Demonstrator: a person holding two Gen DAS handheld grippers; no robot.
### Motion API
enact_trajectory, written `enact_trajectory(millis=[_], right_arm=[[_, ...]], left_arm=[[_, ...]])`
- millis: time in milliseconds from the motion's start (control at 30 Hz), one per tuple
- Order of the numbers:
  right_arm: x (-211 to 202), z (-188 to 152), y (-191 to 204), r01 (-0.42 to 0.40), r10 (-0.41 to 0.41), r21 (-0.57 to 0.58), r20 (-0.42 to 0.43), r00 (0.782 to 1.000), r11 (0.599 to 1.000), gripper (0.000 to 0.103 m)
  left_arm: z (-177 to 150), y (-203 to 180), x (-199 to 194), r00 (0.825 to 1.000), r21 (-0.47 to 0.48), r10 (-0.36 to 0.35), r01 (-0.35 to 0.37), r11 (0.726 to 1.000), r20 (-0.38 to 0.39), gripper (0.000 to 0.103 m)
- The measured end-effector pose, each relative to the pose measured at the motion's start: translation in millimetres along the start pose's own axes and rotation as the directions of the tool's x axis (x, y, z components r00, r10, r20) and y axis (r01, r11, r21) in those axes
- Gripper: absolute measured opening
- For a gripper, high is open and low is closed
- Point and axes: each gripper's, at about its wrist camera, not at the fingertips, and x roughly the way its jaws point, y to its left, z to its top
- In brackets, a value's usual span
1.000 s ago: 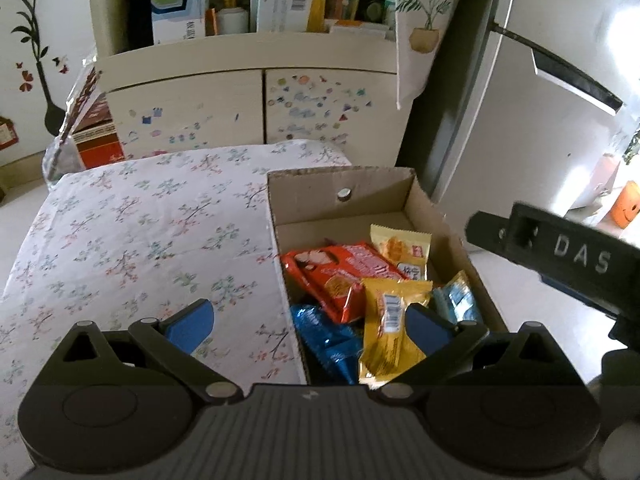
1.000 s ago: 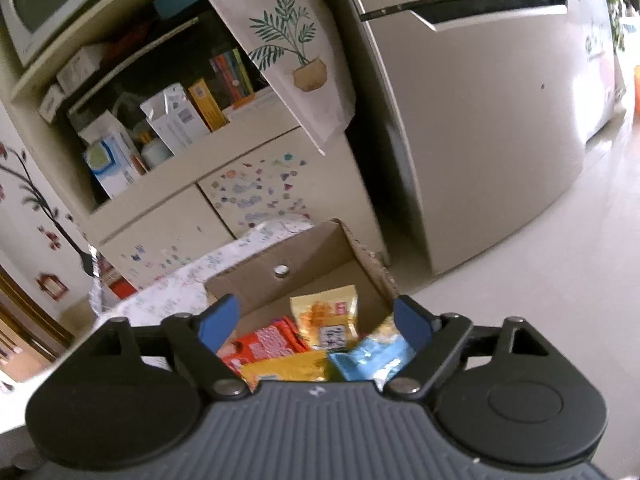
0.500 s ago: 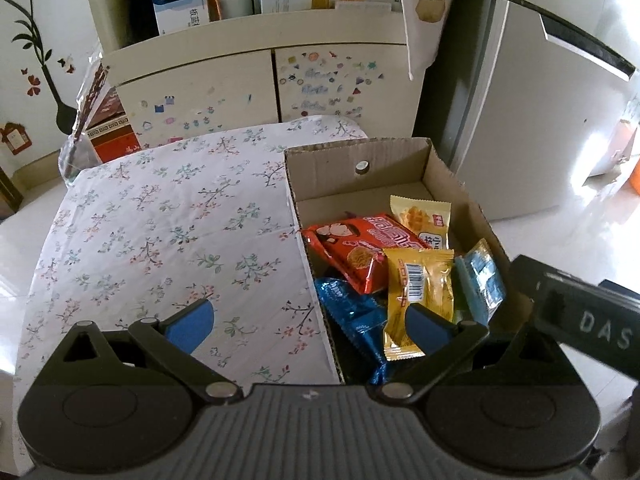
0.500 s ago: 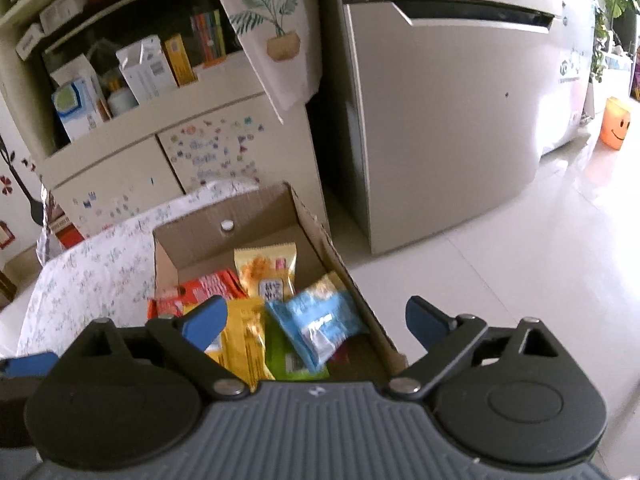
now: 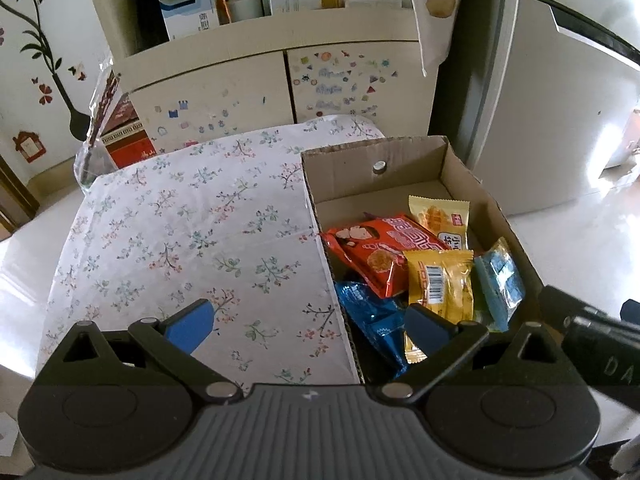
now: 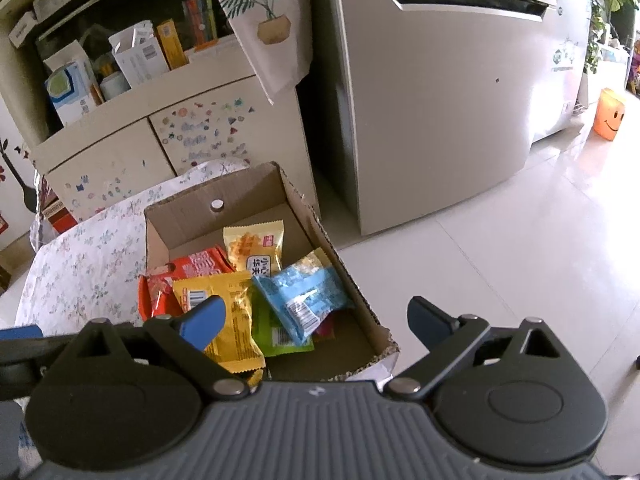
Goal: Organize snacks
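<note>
Plainly the snacks are light, soft foil and plastic packets that likely crinkle and slide under a pinch, so each is best taken by a flat sealed end or across its thin edge, not by the puffed middle. They all lie heaped in the box (image 5: 456,152), which sits on the right side of the table (image 5: 192,232): a red packet (image 5: 380,248) at the left, a yellow packet (image 5: 440,280) lapping over it, a pale yellow one (image 5: 444,216) farther back, a light blue packet (image 6: 308,296) tilted against the right wall, a dark blue packet (image 5: 368,312) nearest, and a green one (image 6: 272,328) half buried. The left tool (image 5: 308,324) hangs released over the near left wall of the box, gripping nothing; the right tool (image 6: 316,320) is also spread wide and bare above the near right corner. Box walls and overlapping packets crowd any reach; a cabinet (image 5: 256,92) and fridge (image 6: 440,112) stand well beyond.
</note>
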Motion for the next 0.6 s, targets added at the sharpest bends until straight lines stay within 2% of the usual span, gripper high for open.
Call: enact_trajectory(millis=[600], right_arm=[[4.9, -2.1, 9.6, 0.031, -0.032, -0.057, -0.016, 0.999, 0.998, 0.098]], left_arm=[[2.3, -3.4, 4.3, 0.999, 0.048, 0.051, -0.051, 0.998, 0.004, 0.103]])
